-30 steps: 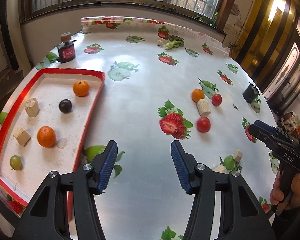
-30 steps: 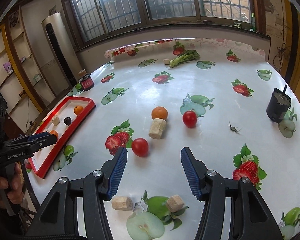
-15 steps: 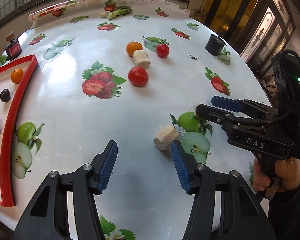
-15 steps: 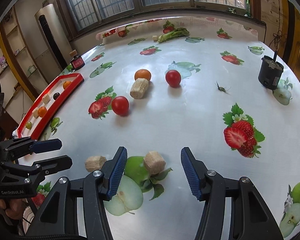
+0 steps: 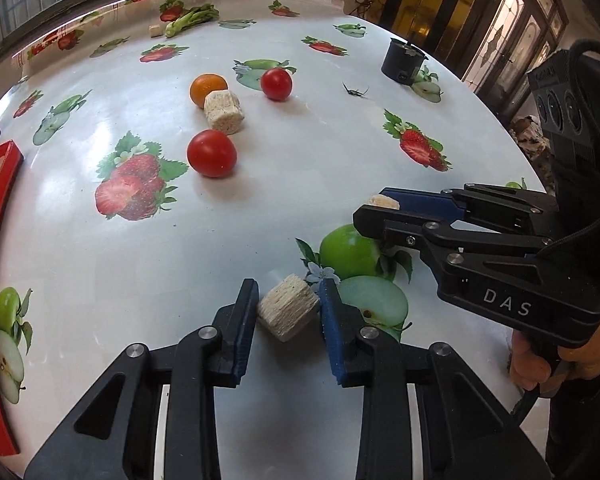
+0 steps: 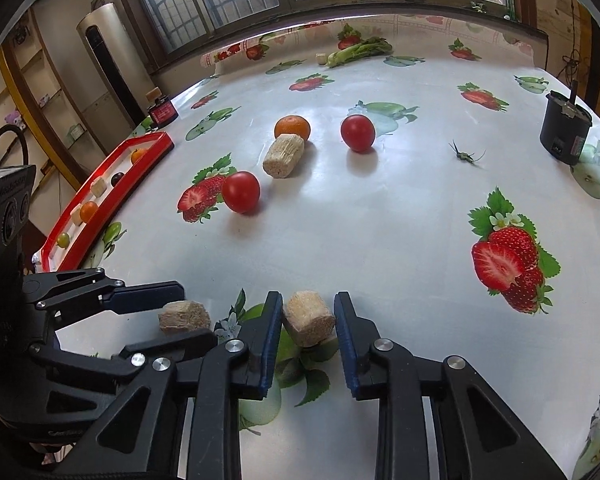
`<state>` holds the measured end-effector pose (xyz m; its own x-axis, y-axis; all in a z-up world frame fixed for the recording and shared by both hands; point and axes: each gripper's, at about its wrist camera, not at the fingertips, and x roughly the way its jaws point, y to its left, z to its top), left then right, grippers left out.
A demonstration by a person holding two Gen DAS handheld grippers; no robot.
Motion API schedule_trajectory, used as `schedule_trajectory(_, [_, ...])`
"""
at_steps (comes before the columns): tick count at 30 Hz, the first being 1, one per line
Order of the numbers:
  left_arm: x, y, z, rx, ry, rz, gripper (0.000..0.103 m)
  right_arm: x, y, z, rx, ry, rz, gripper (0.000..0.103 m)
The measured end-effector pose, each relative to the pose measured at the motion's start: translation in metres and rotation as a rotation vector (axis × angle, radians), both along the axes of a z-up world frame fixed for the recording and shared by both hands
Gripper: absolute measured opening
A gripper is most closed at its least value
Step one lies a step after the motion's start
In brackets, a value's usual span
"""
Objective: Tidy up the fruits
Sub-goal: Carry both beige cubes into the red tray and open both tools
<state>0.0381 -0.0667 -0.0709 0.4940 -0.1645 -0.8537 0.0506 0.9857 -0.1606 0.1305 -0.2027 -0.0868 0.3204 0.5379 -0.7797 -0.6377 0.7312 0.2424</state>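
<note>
Left wrist view: the left gripper (image 5: 288,312) is closing on a pale fibrous block (image 5: 287,307) that lies on the table (image 5: 300,184) just beside the printed green apple (image 5: 350,254). Both blue pads touch the block's sides, but it sits skewed, one corner toward the camera. Its likely risk is twisting or squirting out as the squeeze tightens, since the pads bear on corners, not flat faces. Beyond the printed apple, the right gripper (image 5: 380,210) reaches in with a second block (image 5: 383,202) at its tip. The two tools work close together, so a lift by one could knock the other. Farther from the printed apple lie a near tomato (image 5: 211,153), a third block (image 5: 223,113) touching an orange (image 5: 207,89), and a far tomato (image 5: 276,83). The round fruits could roll if bumped.

Right wrist view: the right gripper (image 6: 308,330) has narrowed around its block (image 6: 309,322), which also lies on the printed apple. The left pad touches it; a sliver of gap seems to remain at the right pad, so the hold may be loose and the block could drop on lifting. The left gripper (image 6: 180,312) pinches its block (image 6: 184,317) just beside. The red tray (image 6: 100,216), well away from the printed apple, already holds fruit and blocks, so a crowded drop may knock them.
</note>
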Motion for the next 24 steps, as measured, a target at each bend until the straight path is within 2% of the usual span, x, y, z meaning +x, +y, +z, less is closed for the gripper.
schedule_trajectory(9, [-0.018,0.041,0.007,-0.02,-0.019,0.098,0.028,-0.01,0.012,0.011,0.002,-0.02,0.032,0.027])
schedule_trajectory(24, [-0.049,0.113,0.029,-0.007,-0.083,0.274,0.029,-0.033,0.069,0.021,0.015,-0.018,0.147,0.027])
